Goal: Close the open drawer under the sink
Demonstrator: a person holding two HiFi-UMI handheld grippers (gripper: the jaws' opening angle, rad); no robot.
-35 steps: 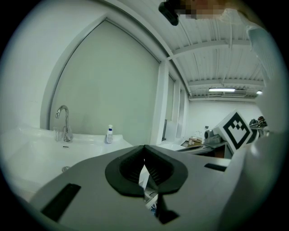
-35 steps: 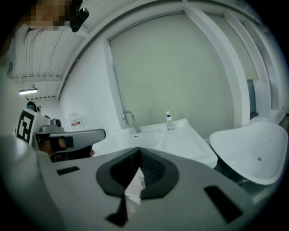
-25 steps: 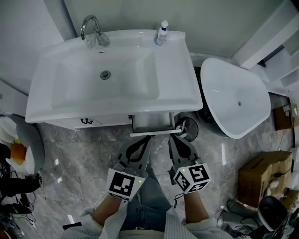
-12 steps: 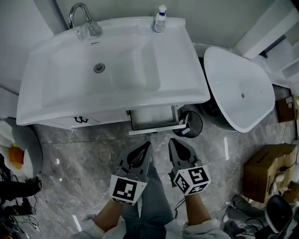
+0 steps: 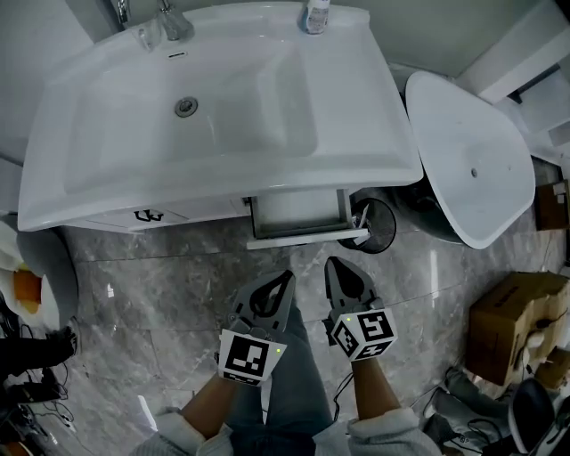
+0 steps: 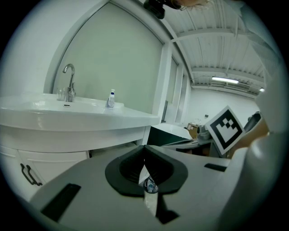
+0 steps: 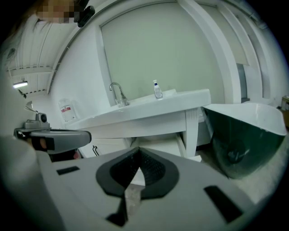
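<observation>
The open drawer (image 5: 298,214) juts out from the white cabinet under the sink (image 5: 223,98); its front panel (image 5: 307,239) faces me. Both grippers hover over the marble floor just short of that panel without touching it. My left gripper (image 5: 287,277) is shut with nothing in it, its jaws meeting at the tip (image 6: 144,147). Beside it, my right gripper (image 5: 330,263) is also shut and empty, and in the right gripper view its tip (image 7: 137,149) points at the drawer (image 7: 174,145).
A dark round bin (image 5: 378,223) stands right beside the drawer. A large white basin-shaped fixture (image 5: 468,151) sits to the right, and a cardboard box (image 5: 512,325) lies at the lower right. A soap bottle (image 5: 316,16) and tap (image 5: 165,22) stand on the sink. Clutter lines the left edge.
Both grippers have drawn back from the drawer's front panel, leaving a gap of floor between them. The drawer still stands open. The head view has moved closer over the sink.
</observation>
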